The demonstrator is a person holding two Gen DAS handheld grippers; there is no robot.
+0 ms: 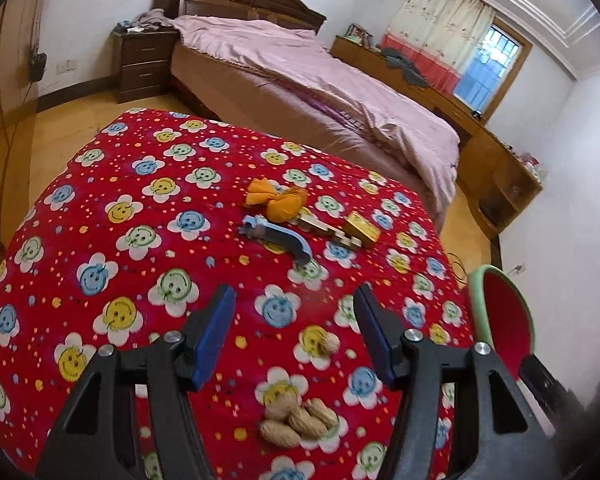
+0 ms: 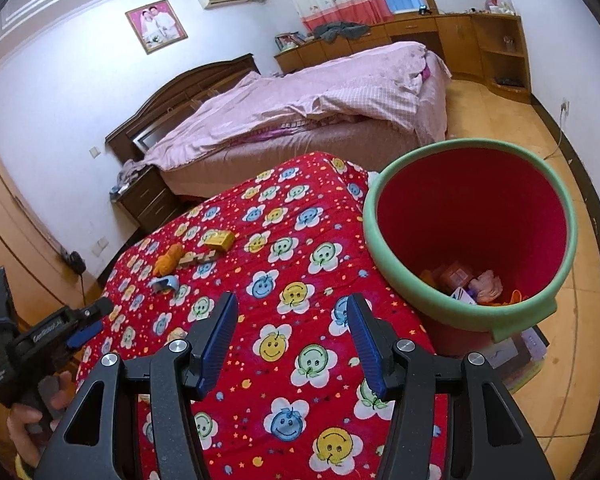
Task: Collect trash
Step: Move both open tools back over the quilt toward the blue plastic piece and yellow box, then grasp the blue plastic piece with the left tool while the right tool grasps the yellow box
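Both grippers, left gripper (image 1: 296,334) and right gripper (image 2: 292,344), stand spread, pinching nothing. Peanuts (image 1: 296,420) lie clustered near the worktop's (image 1: 140,200) near edge, at 6 o'clock from the left gripper. Bin (image 2: 384,248) touches the worktop's right edge; blue clip (image 1: 280,236) has its long axis toward 4 o'clock.

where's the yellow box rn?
The yellow box lies on the red smiley cloth toward its far edge near the bed, beside the wooden block piece, right of the orange bundle.
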